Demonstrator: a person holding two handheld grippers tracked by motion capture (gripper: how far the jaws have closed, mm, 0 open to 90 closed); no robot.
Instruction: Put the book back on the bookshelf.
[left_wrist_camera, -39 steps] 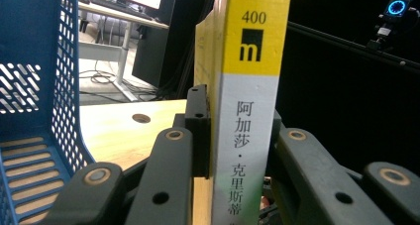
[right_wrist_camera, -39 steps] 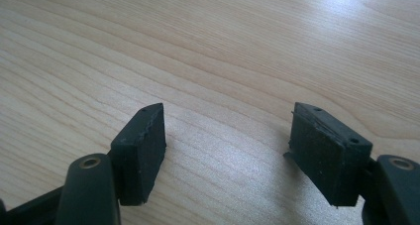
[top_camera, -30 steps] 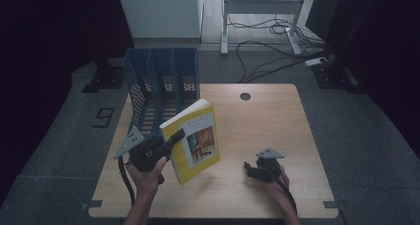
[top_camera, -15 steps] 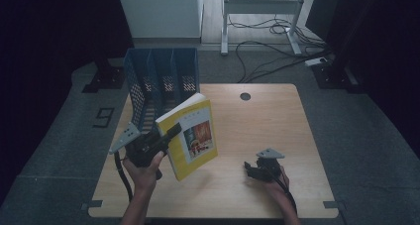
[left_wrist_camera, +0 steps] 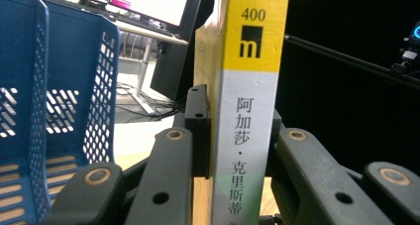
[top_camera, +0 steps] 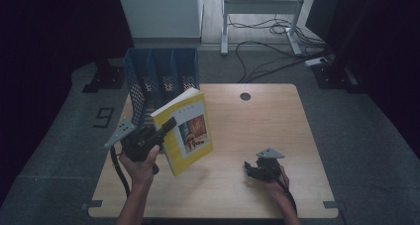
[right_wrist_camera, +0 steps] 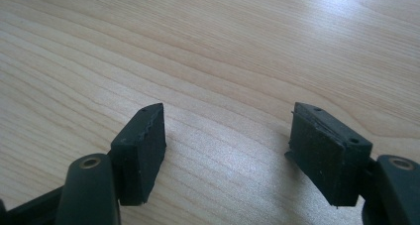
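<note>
The left gripper clamps a yellow book, its jaws pressed on either side of the volume near the spine. In the left gripper view the book's spine stands upright between the two black jaws, yellow at the top and white below with dark printed characters. The book is held up off the desk, its cover facing the person's right and tilted a little. Just beyond the gripper and to its left stands a blue file rack with perforated walls and several upright compartments; the book's upper corner is near the rack's front, though I cannot tell whether they touch.

The right gripper sits low over the desk, well apart from the book and to the right of it. Its jaws stand wide with nothing between them, and bare wood grain shows between its pads in the right gripper view
</note>
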